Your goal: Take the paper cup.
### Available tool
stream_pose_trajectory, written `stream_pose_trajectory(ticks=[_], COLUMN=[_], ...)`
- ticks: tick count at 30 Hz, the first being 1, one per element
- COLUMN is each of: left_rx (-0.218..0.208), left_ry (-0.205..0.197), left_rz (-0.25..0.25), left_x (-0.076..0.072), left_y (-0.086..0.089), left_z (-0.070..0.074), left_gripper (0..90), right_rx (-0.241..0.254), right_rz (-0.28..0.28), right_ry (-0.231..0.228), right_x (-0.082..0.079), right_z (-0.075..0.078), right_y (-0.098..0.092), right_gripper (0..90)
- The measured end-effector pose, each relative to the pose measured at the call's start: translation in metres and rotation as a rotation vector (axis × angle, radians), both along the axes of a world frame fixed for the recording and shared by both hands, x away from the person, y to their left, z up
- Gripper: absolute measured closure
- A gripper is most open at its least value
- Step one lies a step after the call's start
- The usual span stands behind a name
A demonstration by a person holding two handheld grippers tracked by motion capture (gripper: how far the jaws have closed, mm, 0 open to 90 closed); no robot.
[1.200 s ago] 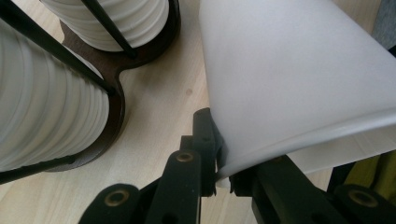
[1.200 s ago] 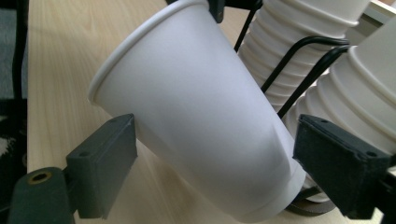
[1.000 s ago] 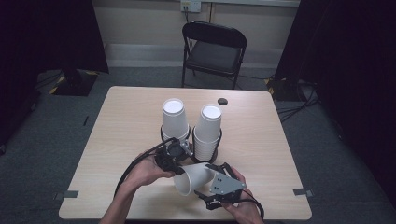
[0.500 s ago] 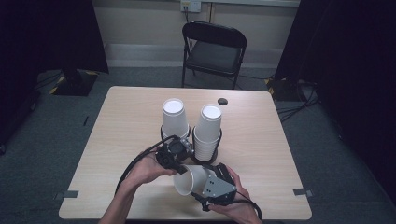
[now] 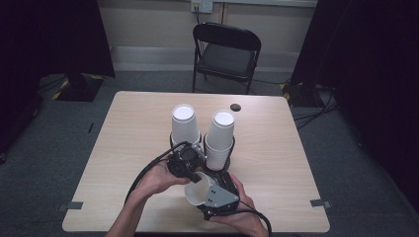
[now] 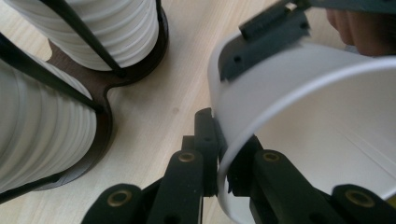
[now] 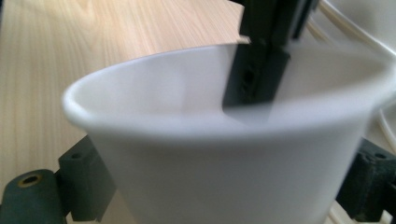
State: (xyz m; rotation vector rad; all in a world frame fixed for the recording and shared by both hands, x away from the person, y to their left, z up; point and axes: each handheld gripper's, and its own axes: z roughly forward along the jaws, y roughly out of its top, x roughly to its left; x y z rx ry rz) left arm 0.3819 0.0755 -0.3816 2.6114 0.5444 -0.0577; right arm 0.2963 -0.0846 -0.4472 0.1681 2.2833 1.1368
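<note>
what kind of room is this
Probably a lab or studio set up for recording: a light wooden table on grey carpet, black curtains at the sides, and a black folding chair.

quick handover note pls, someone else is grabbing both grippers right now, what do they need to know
Left gripper: shut on the rim of the loose paper cup, one jaw inside, one outside.
Right gripper: jaws on either side of the same cup's body, gripping it.
The cup is held tilted, mouth toward the left gripper, just in front of the cup holder.
The holder carries two stacks of upside-down cups on the table.
Done: one cup is out, held by both grippers.
Left: probably hand it over or set it down.
</note>
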Motion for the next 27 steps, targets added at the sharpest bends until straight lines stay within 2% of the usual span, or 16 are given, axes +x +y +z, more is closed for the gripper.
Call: stream_pose_trajectory(ticks=[2,3,6,16,21,25,27], left_rx=[-0.023,-0.024,-0.027,-0.075,-0.077,-0.123,-0.130], left_ry=[0.008,0.007,0.011,0.026,0.019,0.028,0.017], left_rz=[0.025,0.020,0.026,0.055,0.057,0.073,0.073], left_x=[0.0002,0.0002,-0.0004,-0.0002,-0.0006,-0.0002,-0.0004], left_y=[0.0007,0.0011,0.0026,0.0025,0.0017,0.0049,0.0053], left_z=[-0.0025,-0.0034,-0.0046,-0.0074,-0.0081,-0.0075,-0.0064], left_gripper=[87.2,86.8,86.8,86.2,86.0,85.1,84.7], right_rx=[0.018,0.028,0.018,0.028,0.022,0.029,0.049], right_rz=[-0.002,0.000,0.002,-0.014,-0.026,-0.021,-0.030], right_ry=[0.001,-0.002,-0.007,-0.008,-0.009,-0.018,-0.014], right_x=[0.0000,-0.0004,-0.0006,-0.0012,-0.0015,-0.0025,-0.0019], right_z=[0.0011,0.0019,0.0020,0.0026,0.0016,0.0020,0.0033], right_y=[0.0030,0.0043,0.0068,0.0068,0.0063,0.0037,0.0013], right_gripper=[10.1,9.8,9.6,9.3,9.5,11.1,11.2])
